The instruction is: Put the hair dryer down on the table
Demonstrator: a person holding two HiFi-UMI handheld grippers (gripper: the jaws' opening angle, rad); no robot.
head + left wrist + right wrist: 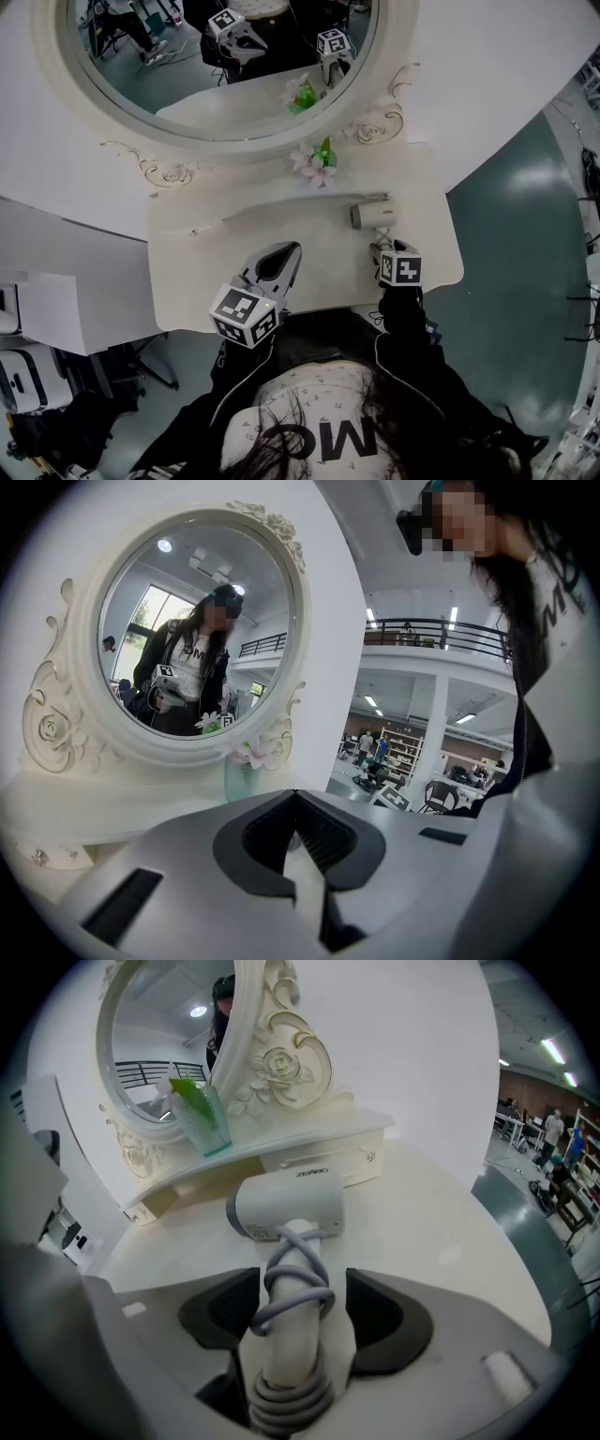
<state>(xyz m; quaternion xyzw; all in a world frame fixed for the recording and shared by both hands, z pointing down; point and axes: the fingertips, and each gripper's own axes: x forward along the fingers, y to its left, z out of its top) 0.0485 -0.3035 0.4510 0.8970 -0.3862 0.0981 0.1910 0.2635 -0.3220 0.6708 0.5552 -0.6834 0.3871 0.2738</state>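
A white hair dryer (373, 216) lies on the cream vanity table (234, 281), its barrel toward the mirror. In the right gripper view the hair dryer (286, 1206) rests flat, and its handle, wound with a grey cord, points back between the jaws. My right gripper (380, 246) (302, 1288) is open. Both dark pads stand a little off the handle, one on each side. My left gripper (289, 251) (296, 797) hovers over the table's front middle, left of the dryer. Its tips meet, with nothing between them.
An ornate oval mirror (216, 56) (197, 639) rises behind a low drawer shelf (319, 1162). A small vase of pink flowers (319, 161) (202, 1115) stands on that shelf. The table's curved edge drops to teal floor (525, 206) on the right.
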